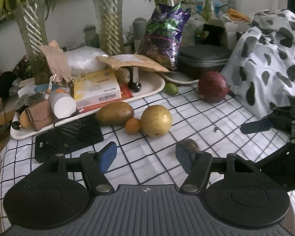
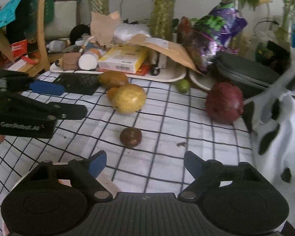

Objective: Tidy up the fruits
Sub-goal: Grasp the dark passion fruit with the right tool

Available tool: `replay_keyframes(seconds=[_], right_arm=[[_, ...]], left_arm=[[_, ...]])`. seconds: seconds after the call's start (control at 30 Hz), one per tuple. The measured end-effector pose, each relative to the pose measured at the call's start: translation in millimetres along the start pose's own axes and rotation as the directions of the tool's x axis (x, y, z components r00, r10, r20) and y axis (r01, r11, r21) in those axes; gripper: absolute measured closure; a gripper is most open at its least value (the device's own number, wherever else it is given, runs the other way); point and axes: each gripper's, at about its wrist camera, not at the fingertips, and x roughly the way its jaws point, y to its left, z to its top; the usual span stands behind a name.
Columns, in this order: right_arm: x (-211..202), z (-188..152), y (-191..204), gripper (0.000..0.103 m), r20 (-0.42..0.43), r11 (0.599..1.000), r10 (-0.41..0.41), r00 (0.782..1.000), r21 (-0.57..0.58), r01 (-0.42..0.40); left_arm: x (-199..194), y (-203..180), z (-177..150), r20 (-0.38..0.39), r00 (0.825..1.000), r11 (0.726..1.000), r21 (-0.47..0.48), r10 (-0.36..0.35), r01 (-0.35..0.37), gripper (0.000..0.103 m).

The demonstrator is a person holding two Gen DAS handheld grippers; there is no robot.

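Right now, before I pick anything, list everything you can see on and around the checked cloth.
checked cloth: 1, white with dark grid, covers the table
yellow round fruit: 1, yellow, mid cloth, touching the small orange
small orange: 1, orange, between the yellow fruit and the brown-green fruit
brown-green fruit: 1, oblong, beside the tray edge
dark brown fruit: 1, alone, nearest the right gripper
red onion: 1, purple-red, by the spotted fabric
lime: 1, green, at the tray's end
tray: 1, white, piled with boxes and a pouch
foil bag: 1, purple-green, behind the tray
spotted fabric: 1, white with dark spots, right edge
left gripper: open, empty
right gripper: open, empty
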Motion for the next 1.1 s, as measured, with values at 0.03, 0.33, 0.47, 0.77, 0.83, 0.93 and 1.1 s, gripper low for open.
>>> replay_keyframes(seconds=[0.03, 0.33, 0.47, 0.77, 0.83, 0.93, 1.1], right_arm=[[4.0, 1.9, 1.1, 0.025, -0.004, 1.0, 0.018, 1.0, -0.006, -0.018], [38.9, 18.2, 11.1, 0.04, -0.036, 0.997, 0.061, 0.997, -0.034, -0.062], [56.5, 23.6, 9.7, 0.053, -0.063, 0.997, 0.064, 0.996, -0.031, -0.066], [66.9, 24.6, 12.5, 0.071, -0.086, 0.995, 0.052, 0.995, -0.081, -0.059], [64.9, 25.6, 10.8, 0.071, -0.085, 0.995, 0.038, 0.996, -0.084, -0.045], [58.6, 28.7, 2.7, 0.071, -0.069, 0.998, 0.023, 0.997, -0.064, -0.027], [50.7, 33.0, -14.5, 0.071, -0.049, 1.0, 0.0, 0.999, -0.027, -0.001]], left_arm=[[2.8, 1.7, 0.4, -0.004, 1.0, 1.0, -0.001, 0.0, 0.0, 0.039], [21.9, 17.7, 1.6, -0.032, 0.999, 1.0, -0.011, 0.0, -0.001, 0.039], [28.7, 25.5, 2.1, -0.037, 0.999, 1.0, -0.023, 0.003, -0.004, 0.039], [41.4, 32.9, 0.5, -0.047, 0.999, 0.999, -0.045, -0.017, 0.015, 0.039], [41.1, 29.7, 0.7, -0.029, 0.999, 0.999, -0.034, -0.032, 0.031, 0.039], [39.6, 22.6, 1.5, 0.003, 0.998, 0.998, -0.01, -0.058, 0.058, 0.039], [41.8, 7.1, 4.0, 0.067, 0.995, 0.995, 0.066, -0.074, 0.069, 0.039]])
